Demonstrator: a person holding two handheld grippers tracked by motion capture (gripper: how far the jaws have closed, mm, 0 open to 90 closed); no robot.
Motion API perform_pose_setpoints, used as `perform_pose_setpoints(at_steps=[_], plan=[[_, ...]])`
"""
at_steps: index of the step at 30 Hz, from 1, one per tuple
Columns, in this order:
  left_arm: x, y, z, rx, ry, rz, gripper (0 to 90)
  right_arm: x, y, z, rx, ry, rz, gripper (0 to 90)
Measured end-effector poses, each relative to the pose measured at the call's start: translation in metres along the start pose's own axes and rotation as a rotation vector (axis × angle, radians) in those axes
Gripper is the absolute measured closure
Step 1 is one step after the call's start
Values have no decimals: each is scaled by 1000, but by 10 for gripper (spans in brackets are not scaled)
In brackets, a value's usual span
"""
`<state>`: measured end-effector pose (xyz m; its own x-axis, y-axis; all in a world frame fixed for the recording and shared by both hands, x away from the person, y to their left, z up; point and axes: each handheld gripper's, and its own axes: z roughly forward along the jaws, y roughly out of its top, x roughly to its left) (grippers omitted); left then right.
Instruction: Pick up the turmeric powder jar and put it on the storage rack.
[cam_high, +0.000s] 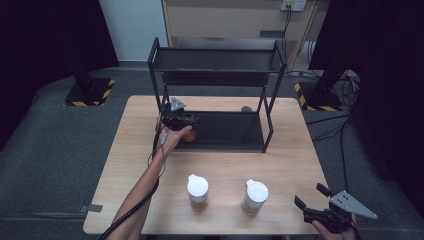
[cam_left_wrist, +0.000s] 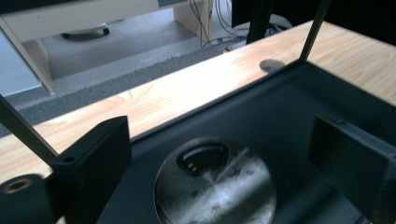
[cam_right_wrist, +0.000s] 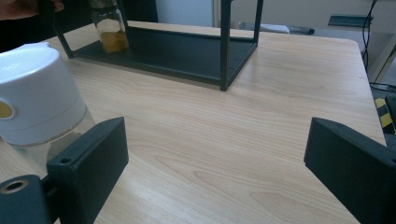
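One jar (cam_high: 189, 134) already stands on the rack (cam_high: 225, 131) bottom shelf, front left corner. Left hand-held gripper (cam_high: 184, 119) sits over it, jaws spread, pads off the lid. Two white-lidded jars (cam_high: 198, 191) and (cam_high: 255, 197) left on the table (cam_high: 280, 160). Right hand-held gripper (cam_high: 312, 201) jaws apart, empty, beside the nearer one. Roughly a third done.

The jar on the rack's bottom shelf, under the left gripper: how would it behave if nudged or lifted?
The jar looks like clear glass, so probably rigid, smooth for the fingers and breakable if dropped. It stands taller than wide on the rack, so a sideways nudge near its lid might tip it, and it may then roll. It seems only partly filled with orange powder, likely fairly light.
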<state>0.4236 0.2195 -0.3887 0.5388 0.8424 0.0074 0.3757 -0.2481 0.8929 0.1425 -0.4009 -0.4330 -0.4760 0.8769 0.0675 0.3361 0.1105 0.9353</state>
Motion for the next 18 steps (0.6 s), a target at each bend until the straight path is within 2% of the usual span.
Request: perform_pose_setpoints(at_steps=[3,12,18], plan=[[0,3,-6,-15,-10,2,30,0,0,0,-2,2,3,66],[-7,9,-22,-56,-65,46,26,-2,-1,1,-6,2,10,67],[-10,12,-33,-94,-109,47,26,-1,0,1,-4,5,4,67]])
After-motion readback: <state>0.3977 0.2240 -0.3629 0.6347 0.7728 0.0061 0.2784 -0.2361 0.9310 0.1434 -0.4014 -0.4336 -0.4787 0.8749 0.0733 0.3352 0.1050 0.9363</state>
